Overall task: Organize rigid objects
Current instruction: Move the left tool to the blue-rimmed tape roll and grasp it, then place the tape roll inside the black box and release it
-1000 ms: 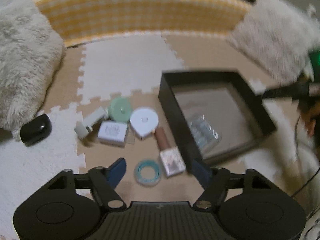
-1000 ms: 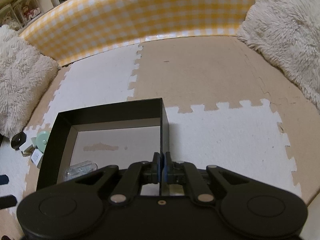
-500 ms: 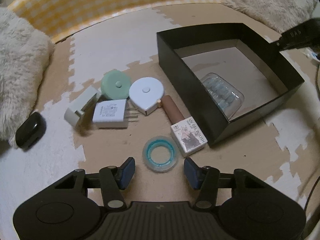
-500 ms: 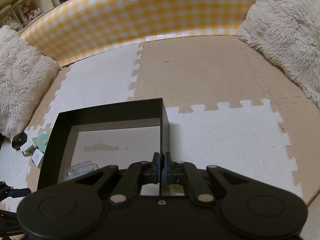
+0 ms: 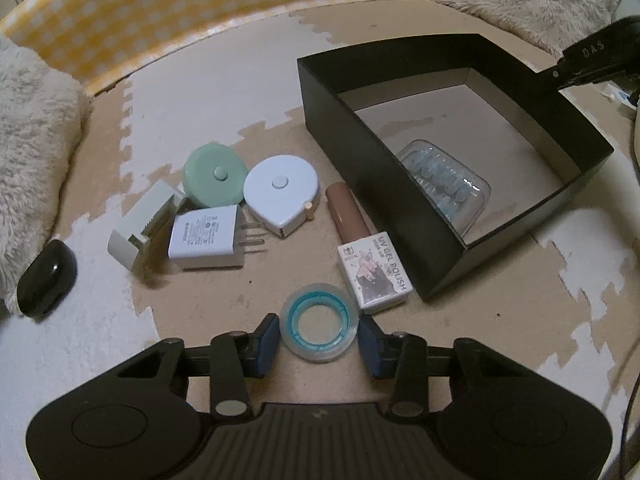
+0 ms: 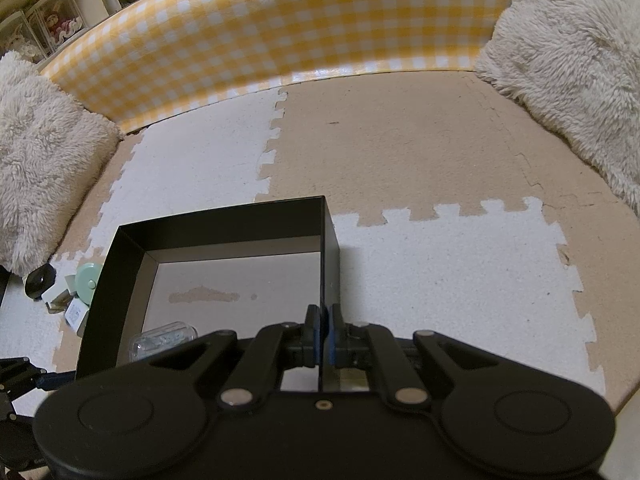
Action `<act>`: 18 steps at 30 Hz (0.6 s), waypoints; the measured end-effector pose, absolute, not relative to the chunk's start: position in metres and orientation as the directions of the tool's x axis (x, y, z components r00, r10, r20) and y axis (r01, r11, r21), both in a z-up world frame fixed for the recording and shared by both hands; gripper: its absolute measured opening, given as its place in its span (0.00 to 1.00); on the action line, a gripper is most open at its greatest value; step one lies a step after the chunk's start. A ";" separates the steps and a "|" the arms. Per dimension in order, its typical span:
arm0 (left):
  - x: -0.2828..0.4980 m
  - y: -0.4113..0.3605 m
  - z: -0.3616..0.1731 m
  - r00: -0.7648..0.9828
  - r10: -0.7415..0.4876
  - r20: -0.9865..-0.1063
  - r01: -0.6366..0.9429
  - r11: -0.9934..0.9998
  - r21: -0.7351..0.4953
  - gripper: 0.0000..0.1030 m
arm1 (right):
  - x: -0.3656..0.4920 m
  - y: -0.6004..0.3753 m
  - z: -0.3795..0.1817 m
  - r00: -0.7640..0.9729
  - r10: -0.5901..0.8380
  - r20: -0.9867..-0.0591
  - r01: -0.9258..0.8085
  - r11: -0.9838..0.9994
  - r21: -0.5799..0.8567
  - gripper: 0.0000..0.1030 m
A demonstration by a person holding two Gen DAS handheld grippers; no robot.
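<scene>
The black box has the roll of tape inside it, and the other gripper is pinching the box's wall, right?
Not quite. The roll of tape is outside the black box, on the floor mat between the left gripper's fingers, as the left wrist view shows. Inside the box is a clear plastic case. The right gripper does pinch the box's wall.

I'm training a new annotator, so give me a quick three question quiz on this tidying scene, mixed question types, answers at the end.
1. What sits between the left gripper fingers? A tape roll B charger C earbud case
2. True or false: the black box is empty.
3. Fill in: the right gripper is shut on the box's ____.
Key: 1 A. 2 False, a clear plastic case lies inside. 3 Wall.
</scene>
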State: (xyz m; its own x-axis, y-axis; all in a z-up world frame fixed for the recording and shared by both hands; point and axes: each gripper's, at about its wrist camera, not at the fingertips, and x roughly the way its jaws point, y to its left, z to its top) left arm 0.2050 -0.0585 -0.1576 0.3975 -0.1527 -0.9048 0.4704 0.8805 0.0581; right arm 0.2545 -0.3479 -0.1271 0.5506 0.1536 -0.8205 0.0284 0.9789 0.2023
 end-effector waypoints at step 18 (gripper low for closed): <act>0.199 -0.048 -0.090 0.535 -0.266 -0.802 0.354 0.932 -0.073 0.43 | 0.255 -0.348 -0.127 0.550 0.157 -0.820 0.027 0.978 0.205 0.05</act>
